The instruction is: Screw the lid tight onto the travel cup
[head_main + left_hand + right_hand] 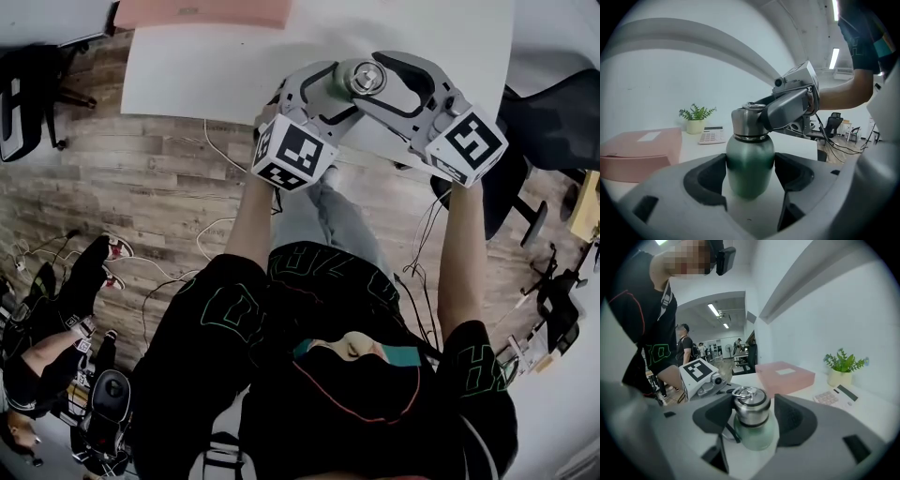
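A green metal travel cup (750,164) with a steel lid (364,78) stands upright near the white table's front edge. In the left gripper view my left gripper (750,177) is open. The cup's body sits between its dark pads (710,178), which lie close to both sides. My right gripper (751,414) is open around the lid (751,405), with a thin gap at the right pad (793,420). One right finger (786,110) reaches the lid from the right. From above, both grippers (328,96) (373,84) meet at the cup.
On the table (187,66) farther back lie a pink flat box (637,151), a calculator (711,136) and a small potted plant (696,119). An office chair (553,122) stands at the right, and cables (220,234) run over the wooden floor.
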Available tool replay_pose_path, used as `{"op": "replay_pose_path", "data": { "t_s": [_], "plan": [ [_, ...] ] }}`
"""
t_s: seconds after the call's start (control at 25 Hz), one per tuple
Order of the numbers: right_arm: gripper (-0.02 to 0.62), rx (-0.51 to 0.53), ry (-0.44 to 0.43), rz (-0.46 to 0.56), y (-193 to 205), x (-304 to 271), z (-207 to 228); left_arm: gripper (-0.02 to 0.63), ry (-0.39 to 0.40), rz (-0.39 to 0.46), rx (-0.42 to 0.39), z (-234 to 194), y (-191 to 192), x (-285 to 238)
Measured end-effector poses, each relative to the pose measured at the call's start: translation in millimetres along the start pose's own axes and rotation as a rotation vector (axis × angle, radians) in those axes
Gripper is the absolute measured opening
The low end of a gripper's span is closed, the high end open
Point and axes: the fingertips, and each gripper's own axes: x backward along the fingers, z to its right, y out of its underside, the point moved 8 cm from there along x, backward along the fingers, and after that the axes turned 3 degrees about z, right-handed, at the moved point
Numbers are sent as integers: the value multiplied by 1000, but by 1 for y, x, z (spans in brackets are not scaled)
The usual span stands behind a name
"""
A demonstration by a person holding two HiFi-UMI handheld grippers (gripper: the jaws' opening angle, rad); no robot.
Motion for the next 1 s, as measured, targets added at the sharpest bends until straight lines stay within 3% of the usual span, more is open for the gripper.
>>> {"op": "replay_pose_path", "data": {
  "t_s": [0.24,0.52,0.64,1.0],
  "plan": [
    [252,28,2,-17,1,0,-2,333,7,20,-13,0,1,-1],
    [250,44,133,-25,1,1,-12,331,-7,29,-10,2,2,-1],
    [250,30,230,-15,3,2,-19,331,-12,31,-8,3,2,-2],
    [251,-103,626,114,12,-5,-40,330,-21,34,4,3,3,-2]
  ]
}}
